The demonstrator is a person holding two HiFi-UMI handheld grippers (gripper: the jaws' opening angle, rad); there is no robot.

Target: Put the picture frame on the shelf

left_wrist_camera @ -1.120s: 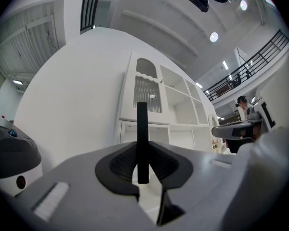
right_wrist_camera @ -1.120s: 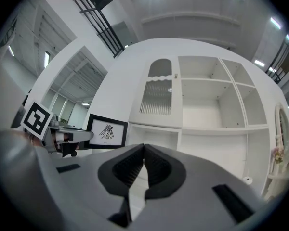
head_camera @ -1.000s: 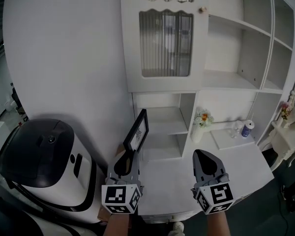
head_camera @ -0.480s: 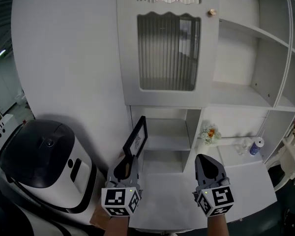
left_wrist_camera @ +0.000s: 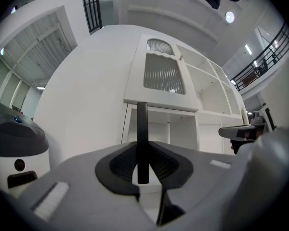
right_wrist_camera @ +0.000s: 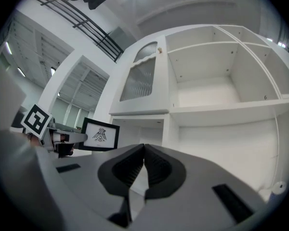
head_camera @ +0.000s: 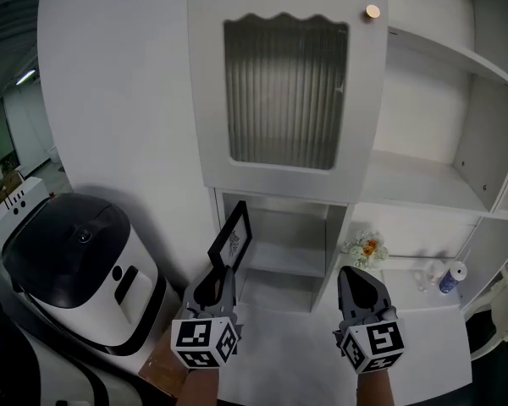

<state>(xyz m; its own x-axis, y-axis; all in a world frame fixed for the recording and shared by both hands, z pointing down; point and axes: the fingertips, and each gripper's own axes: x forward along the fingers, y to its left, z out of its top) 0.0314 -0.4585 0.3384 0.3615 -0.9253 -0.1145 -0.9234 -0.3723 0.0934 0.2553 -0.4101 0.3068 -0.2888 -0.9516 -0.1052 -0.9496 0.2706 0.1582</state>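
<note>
A black picture frame (head_camera: 234,237) with a white print stands upright in my left gripper (head_camera: 220,277), which is shut on its lower edge. The left gripper view has the frame (left_wrist_camera: 142,143) edge-on, pinched between the jaws. It is held just in front of the white shelf unit's (head_camera: 423,184) low open compartments (head_camera: 281,259). My right gripper (head_camera: 354,276) hovers beside it to the right, shut with nothing in it. From the right gripper view the closed jaws meet in my right gripper (right_wrist_camera: 143,150), and the frame's face (right_wrist_camera: 101,134) shows at the left.
A ribbed-glass cabinet door (head_camera: 284,91) with a round knob (head_camera: 372,11) hangs above the low compartments. A small flower pot (head_camera: 366,249) and a bottle (head_camera: 454,276) stand on the counter at right. A large white-and-black machine (head_camera: 76,269) sits at left.
Both grippers have moved forward toward the shelf unit, which now looms larger. The frame stays gripped in the left gripper; the right stays shut.
</note>
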